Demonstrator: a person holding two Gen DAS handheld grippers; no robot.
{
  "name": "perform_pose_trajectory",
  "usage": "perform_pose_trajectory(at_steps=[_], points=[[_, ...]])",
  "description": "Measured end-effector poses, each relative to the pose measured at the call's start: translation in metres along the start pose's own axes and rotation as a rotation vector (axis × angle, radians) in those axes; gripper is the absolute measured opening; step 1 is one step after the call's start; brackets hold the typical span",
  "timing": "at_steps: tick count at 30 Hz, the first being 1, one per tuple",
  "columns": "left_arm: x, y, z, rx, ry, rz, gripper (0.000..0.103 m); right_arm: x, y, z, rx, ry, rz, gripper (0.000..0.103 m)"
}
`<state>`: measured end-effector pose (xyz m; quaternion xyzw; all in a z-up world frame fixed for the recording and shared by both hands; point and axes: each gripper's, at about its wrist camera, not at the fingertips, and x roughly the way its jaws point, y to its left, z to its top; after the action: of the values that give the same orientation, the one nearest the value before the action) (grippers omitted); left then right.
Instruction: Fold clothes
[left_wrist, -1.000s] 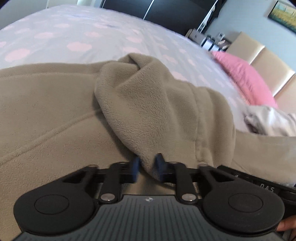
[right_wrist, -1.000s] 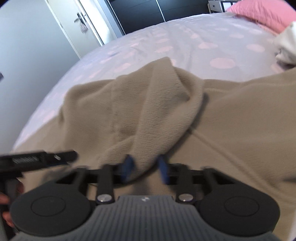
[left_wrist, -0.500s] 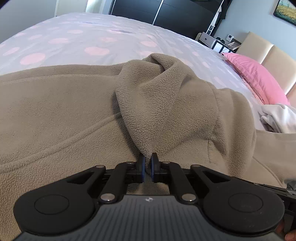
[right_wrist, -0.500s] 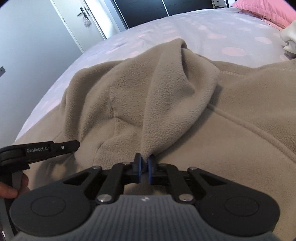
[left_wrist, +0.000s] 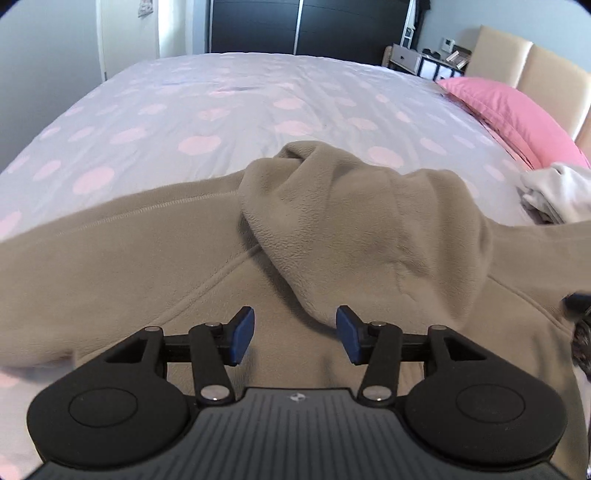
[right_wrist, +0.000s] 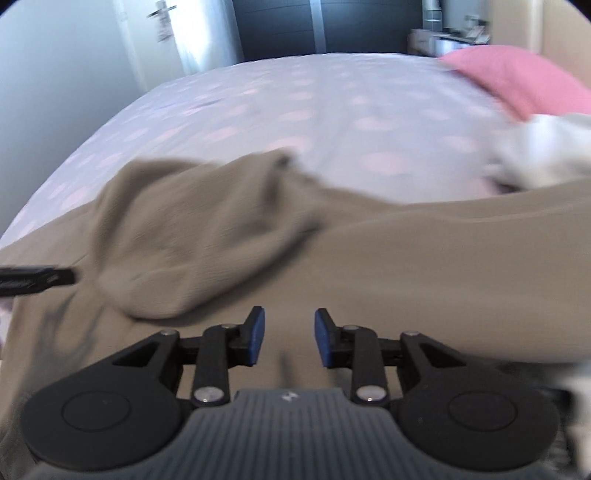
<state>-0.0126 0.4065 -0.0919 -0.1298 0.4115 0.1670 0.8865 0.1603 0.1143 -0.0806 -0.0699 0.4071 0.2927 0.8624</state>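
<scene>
Polka-dot bed, pink pillow, dark wardrobe

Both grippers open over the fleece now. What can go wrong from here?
1. The folded-over flap of the beige fleece lies bunched, not flat; a fold over it would probably trap the lump.
2. The left gripper hangs at the flap's tip; closing there may pinch both layers.
3. The white garment lies at the fleece's far edge and could get dragged along.

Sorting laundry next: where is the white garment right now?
The white garment lies at the right edge of the left wrist view, on the bed beside the pink pillow, just beyond the beige fleece.
</scene>
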Motion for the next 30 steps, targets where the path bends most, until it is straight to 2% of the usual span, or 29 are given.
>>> perform_pose_trajectory(at_steps=[4, 8, 13, 17, 22, 24, 26, 27, 29, 30], points=[[-0.022, 0.004, 0.000, 0.024, 0.006, 0.004, 0.048, -0.063, -0.067, 0.003, 0.074, -0.063, -0.139, 0.046], [-0.044, 0.008, 0.001, 0.048, 0.011, 0.009, 0.048, -0.122, -0.140, 0.004, 0.218, -0.139, -0.279, 0.058], [-0.066, 0.015, 0.003, 0.055, -0.002, 0.014, 0.053, -0.183, -0.222, 0.004, 0.400, -0.245, -0.438, 0.058], [-0.070, 0.015, 0.006, 0.024, -0.041, 0.013, 0.057, -0.209, -0.266, 0.005, 0.481, -0.337, -0.505, 0.059], [-0.069, 0.005, 0.010, 0.032, -0.046, 0.005, 0.057, -0.208, -0.313, 0.002, 0.606, -0.348, -0.464, 0.059], [-0.067, 0.002, 0.010, 0.044, -0.046, 0.011, 0.057, -0.203, -0.320, 0.007, 0.619, -0.339, -0.468, 0.059], [-0.064, 0.000, 0.011, 0.045, -0.042, 0.017, 0.057, -0.198, -0.321, 0.015, 0.617, -0.337, -0.478, 0.047], [-0.062, 0.000, 0.011, 0.041, -0.038, 0.019, 0.057, -0.196, -0.315, 0.021, 0.593, -0.338, -0.490, 0.045], [-0.059, 0.002, 0.012, 0.026, -0.028, 0.021, 0.057, -0.199, -0.300, 0.028, 0.517, -0.336, -0.529, 0.029], [-0.059, 0.003, 0.013, 0.018, -0.025, 0.021, 0.057, -0.200, -0.290, 0.033, 0.482, -0.337, -0.541, 0.026]])
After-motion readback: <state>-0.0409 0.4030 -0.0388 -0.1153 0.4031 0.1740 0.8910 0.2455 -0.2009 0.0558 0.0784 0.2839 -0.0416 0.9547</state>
